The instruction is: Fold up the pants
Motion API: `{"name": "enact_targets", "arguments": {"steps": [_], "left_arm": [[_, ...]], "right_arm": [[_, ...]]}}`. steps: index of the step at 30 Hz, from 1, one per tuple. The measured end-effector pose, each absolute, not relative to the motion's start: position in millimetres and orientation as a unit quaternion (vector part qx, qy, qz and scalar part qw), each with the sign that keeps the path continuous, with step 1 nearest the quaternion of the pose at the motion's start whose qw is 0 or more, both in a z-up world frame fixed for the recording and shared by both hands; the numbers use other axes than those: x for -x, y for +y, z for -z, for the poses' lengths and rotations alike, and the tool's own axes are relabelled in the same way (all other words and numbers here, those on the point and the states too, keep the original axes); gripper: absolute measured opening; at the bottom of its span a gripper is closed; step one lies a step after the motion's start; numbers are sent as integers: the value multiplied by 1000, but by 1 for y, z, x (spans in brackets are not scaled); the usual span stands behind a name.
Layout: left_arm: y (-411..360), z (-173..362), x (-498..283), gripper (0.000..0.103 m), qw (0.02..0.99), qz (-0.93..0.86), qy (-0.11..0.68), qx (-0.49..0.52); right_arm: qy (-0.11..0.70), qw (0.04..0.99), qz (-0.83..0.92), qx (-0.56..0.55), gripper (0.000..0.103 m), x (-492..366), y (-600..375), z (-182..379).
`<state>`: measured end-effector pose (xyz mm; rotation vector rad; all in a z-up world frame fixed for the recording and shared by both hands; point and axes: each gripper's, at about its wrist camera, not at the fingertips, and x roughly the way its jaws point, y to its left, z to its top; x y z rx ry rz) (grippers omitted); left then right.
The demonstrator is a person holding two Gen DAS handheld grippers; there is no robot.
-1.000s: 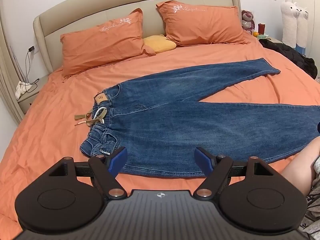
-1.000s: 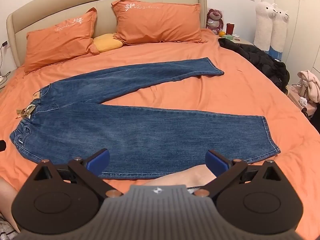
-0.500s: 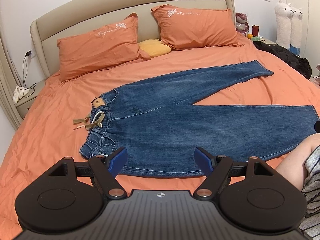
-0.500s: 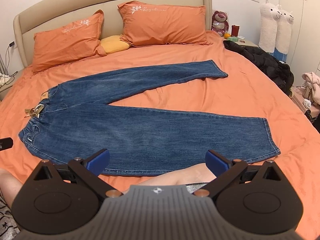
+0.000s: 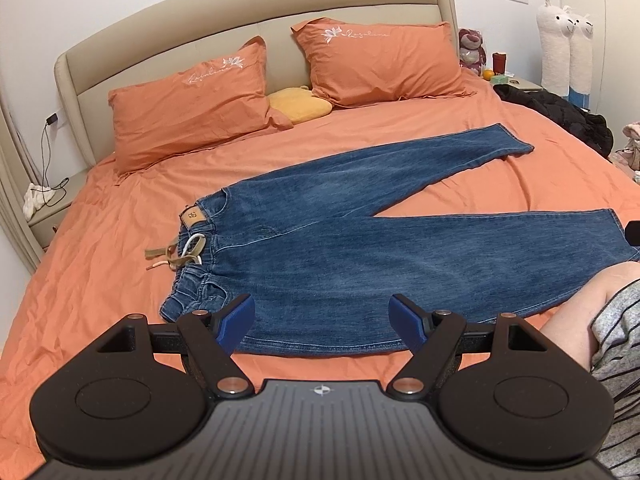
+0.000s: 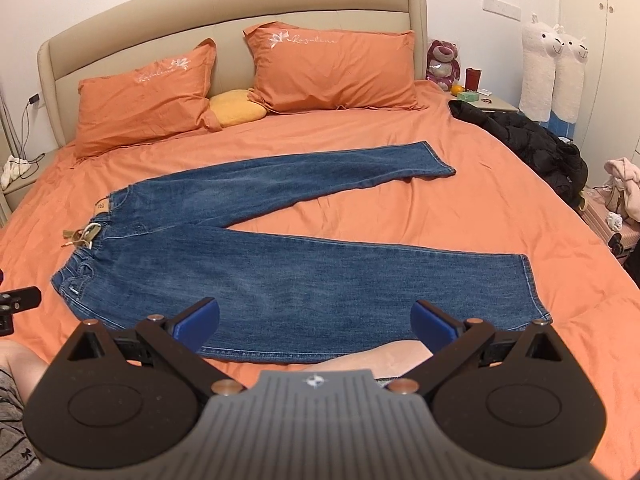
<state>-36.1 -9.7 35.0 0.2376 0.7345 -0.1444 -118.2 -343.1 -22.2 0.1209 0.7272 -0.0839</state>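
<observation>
Left wrist view, pants: the jeans [image 5: 360, 256] are lying flat and unfolded on the orange bed [image 5: 100, 264], waistband to the left, legs splayed in a V toward the right.
Left wrist view, left gripper [image 5: 322, 322]: jaws are standing wide apart and holding nothing, hovering over the near hem of the waist area, not touching cloth.
Left wrist view, change: the camera is sitting higher and further back than a second ago; more headboard and pillows [image 5: 192, 108] are showing, and the jeans are appearing smaller.
Right wrist view, pants: the jeans [image 6: 304, 280] are spreading across the bed [image 6: 520, 216], the far leg angling toward the black jacket [image 6: 536, 148], the near leg ending at a cuff to the right.
Right wrist view, right gripper [image 6: 316, 322]: jaws are released, nothing between them, poised above the near leg's lower edge.
Right wrist view, change: this view is likewise pulling up and back, the garment itself lying undisturbed.
Meaning for task: no fold is begun yet; both grippers appear to be lining up for a first grasp, likely to bring one leg over the other.
</observation>
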Motion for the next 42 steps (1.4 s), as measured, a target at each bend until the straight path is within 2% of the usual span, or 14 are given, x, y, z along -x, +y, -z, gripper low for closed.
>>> {"name": "enact_targets", "arguments": {"steps": [15,42], "left_arm": [[-14,-54,47,89,925,83,350,-123],[1,-57,49,89,925,79,353,-113]], "right_arm": [[347,936,11,-53,98,132,-325,-6],[346,937,-9,-34,98,134,-304,-14]]}}
